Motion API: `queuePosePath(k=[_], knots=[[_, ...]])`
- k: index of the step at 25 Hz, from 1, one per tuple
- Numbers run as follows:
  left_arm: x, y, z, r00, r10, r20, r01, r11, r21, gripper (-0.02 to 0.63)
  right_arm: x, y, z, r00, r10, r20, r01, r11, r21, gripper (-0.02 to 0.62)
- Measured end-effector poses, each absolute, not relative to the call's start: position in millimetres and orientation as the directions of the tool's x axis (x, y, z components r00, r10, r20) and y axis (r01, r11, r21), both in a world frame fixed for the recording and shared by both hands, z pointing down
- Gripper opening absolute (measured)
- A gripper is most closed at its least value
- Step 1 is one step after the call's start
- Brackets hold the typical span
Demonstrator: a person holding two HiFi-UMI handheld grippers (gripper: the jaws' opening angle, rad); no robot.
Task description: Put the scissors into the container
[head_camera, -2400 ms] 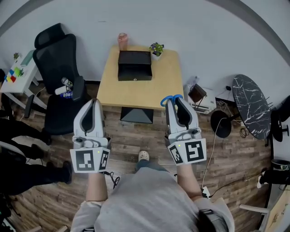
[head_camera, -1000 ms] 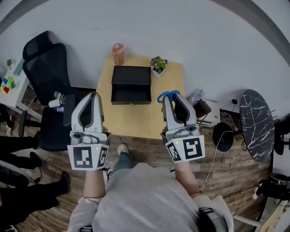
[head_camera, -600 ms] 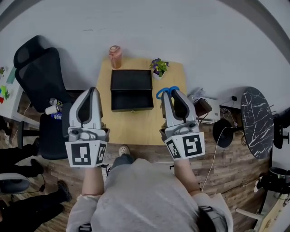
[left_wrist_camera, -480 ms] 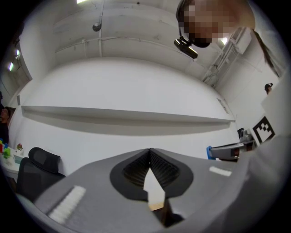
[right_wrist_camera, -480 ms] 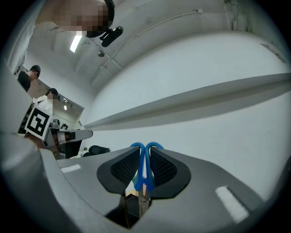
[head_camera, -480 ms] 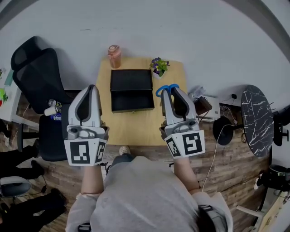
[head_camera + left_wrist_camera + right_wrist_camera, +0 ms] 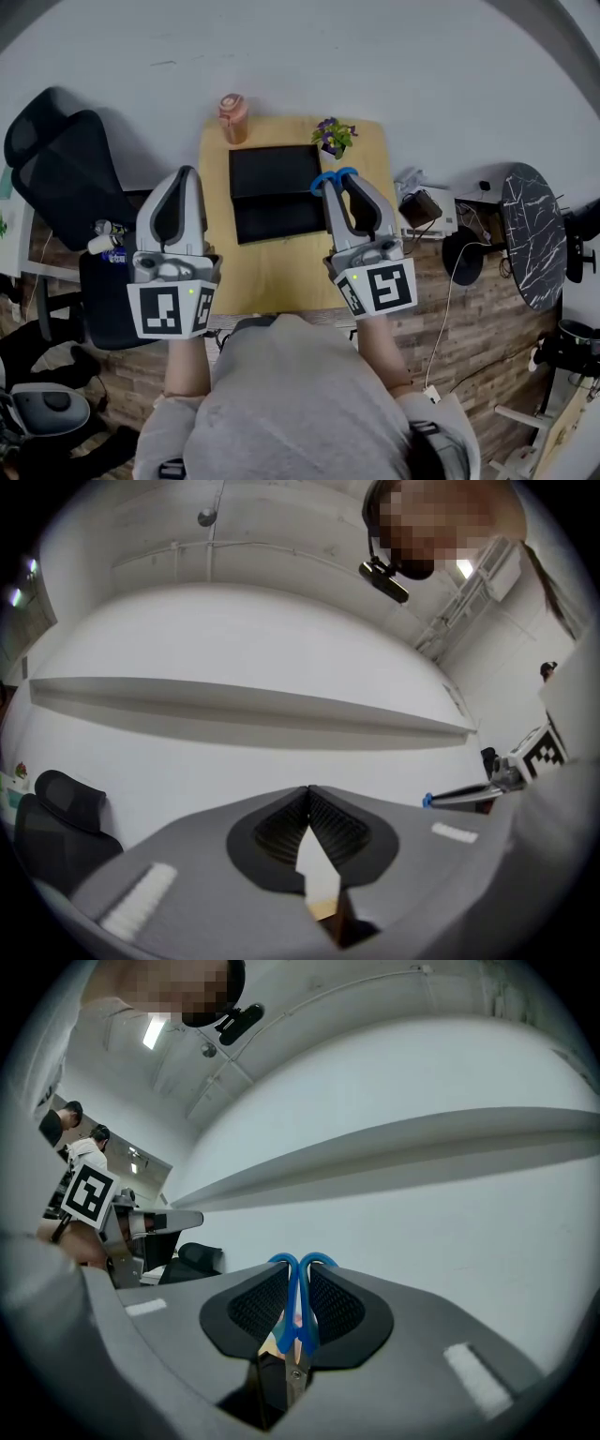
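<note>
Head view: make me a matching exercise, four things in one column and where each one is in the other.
1 blue-handled scissors
2 black rectangular box
3 pink tumbler
4 small potted plant

A far left corner of the wooden table
B table's far right corner
C held in the right gripper
D table's middle

Pairs: 1-C, 2-D, 3-A, 4-B

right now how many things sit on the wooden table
3: black container mid-table, pink cup at the far left corner, potted plant far right. The right gripper may hide more.
</note>
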State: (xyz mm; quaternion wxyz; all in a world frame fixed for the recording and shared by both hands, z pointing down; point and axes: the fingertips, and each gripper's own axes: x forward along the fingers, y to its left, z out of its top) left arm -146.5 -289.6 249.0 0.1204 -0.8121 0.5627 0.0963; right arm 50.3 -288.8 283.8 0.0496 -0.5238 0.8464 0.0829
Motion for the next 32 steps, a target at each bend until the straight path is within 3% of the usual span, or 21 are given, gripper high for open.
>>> queuePosePath(k=[13, 17, 23, 32], knots=[[-170, -330, 288, 0.380, -0.902, -0.208, -0.924, -0.379, -0.047, 0.057, 8, -326, 369, -0.510, -0.859, 0.043, -0.843, 0.510, 0.171, 0.072], [-177, -329, 297, 0.381, -0.905, -0.189, -0.924, -0.380, -0.039, 0.057, -10, -326, 403, -0.564, -0.808, 0.171, -0.776, 0.590, 0.224, 0.072], [-189, -327, 308, 0.367, -0.915, -0.168, -0.930, -0.367, -0.029, 0.057, -37, -332, 447, -0.643, -0.719, 0.263, -0.661, 0.695, 0.282, 0.072], [-214, -324, 320, 0.318, -0.936, -0.149, -0.948, -0.319, -0.018, 0.057, -59, -338, 536, -0.646, -0.554, 0.525, -0.463, 0.831, 0.308, 0.072]])
